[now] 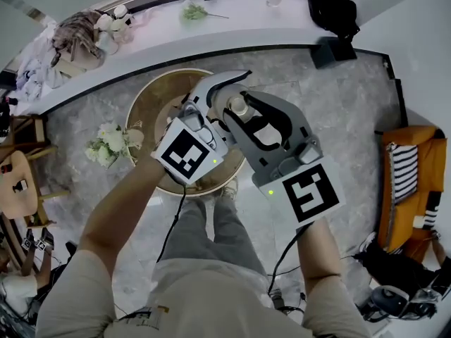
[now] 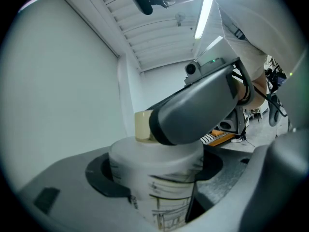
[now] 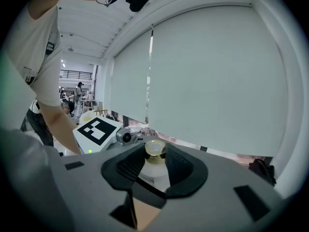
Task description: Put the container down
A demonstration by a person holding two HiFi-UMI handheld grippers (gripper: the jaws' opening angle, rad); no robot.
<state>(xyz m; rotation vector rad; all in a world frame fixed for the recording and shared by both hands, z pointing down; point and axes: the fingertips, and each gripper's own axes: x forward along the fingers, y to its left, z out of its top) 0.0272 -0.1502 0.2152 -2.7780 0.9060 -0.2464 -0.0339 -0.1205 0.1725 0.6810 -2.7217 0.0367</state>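
A white container [image 2: 159, 178] with line drawings on its side and a gold cap [image 3: 155, 148] is held in the air between both grippers, in front of the person's chest. My left gripper [image 1: 210, 110] is shut on the container's body, its jaws pressed against both sides in the left gripper view. My right gripper [image 1: 243, 113] reaches over the top, and its black pads [image 3: 126, 166] close on either side of the gold cap. In the head view only the cap [image 1: 239, 104] shows; the body is hidden by the grippers.
A round wooden table [image 1: 149, 103] lies below the grippers, with a bunch of white flowers [image 1: 109, 144] at its left. A long white ledge [image 1: 232, 27] with small items runs behind. An orange chair [image 1: 412, 182] stands right, a wooden chair [image 1: 17, 182] left.
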